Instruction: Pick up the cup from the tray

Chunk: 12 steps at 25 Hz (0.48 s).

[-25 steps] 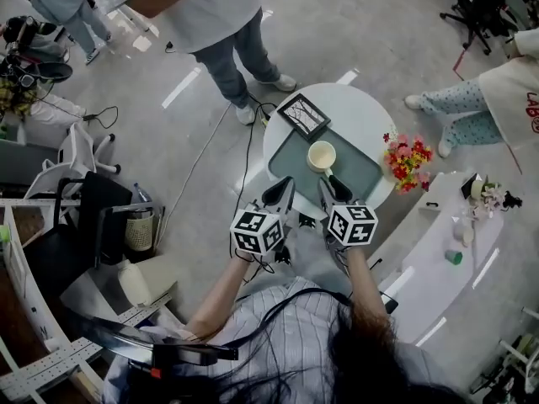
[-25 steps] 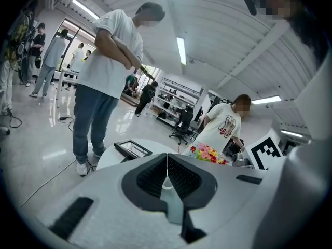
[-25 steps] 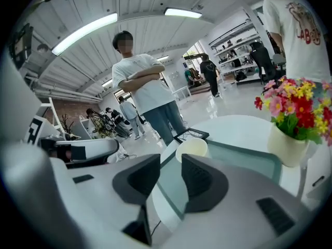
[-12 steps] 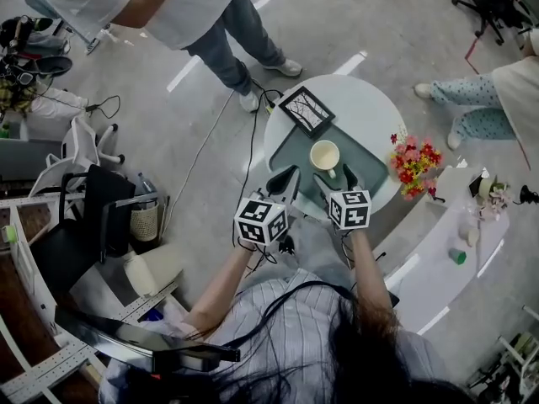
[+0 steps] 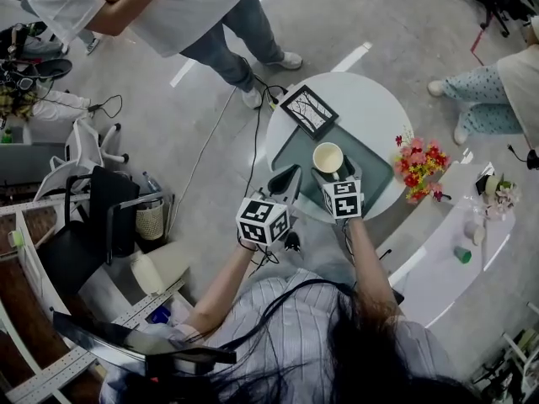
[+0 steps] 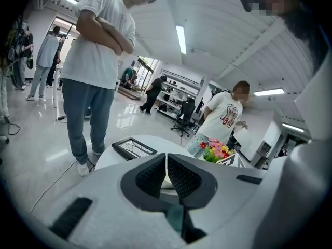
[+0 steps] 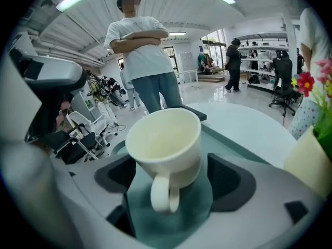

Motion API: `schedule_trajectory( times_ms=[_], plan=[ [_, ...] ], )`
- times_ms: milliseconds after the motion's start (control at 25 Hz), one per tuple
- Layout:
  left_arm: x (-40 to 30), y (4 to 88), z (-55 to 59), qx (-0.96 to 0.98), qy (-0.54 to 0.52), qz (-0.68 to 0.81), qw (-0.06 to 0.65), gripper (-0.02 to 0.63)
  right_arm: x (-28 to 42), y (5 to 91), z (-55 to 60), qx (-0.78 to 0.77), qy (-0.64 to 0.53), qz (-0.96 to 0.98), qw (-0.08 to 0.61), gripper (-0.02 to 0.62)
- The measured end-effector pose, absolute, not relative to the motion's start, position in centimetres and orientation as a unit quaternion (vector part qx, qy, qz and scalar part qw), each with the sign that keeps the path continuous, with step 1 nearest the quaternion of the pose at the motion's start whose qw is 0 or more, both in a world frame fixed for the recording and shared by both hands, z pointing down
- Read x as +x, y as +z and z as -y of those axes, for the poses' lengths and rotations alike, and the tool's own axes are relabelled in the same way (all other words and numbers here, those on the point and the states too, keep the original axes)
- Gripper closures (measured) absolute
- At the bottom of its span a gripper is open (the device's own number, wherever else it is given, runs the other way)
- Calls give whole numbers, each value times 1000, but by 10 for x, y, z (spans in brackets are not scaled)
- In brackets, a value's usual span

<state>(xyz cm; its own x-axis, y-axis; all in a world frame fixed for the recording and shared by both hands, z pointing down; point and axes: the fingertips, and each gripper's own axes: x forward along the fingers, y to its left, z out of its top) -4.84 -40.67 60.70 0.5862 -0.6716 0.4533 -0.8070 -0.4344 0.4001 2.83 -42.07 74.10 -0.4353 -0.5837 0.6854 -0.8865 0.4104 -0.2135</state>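
A cream cup (image 5: 328,157) stands upright on the dark green tray (image 5: 372,173) on the round white table (image 5: 383,112). In the right gripper view the cup (image 7: 165,141) fills the middle, with its handle turned toward the camera. My right gripper (image 5: 338,173) has the cup between its jaws, which are opening; the dark pads (image 7: 231,183) stand on either side and do not press on it. My left gripper (image 5: 285,183) hovers at the tray's near left edge, shut and empty, its pads (image 6: 179,178) meeting.
A black picture frame (image 5: 309,111) lies at the table's far side. A bunch of red and pink flowers (image 5: 418,160) stands to the right of the tray. A person (image 5: 168,11) stands beyond the table. A white curved counter (image 5: 438,259) lies to the right.
My right gripper has moved forward around the cup and its jaws have spread from nearly shut to wide. The left gripper has kept its place beside it.
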Motion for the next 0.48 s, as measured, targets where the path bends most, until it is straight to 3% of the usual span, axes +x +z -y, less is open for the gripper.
schedule_trajectory(
  times_ms=[480],
  plan=[
    [-62, 610, 403, 835, 128, 444, 300, 591, 18, 746, 440, 477, 269, 799, 247, 193]
  ],
)
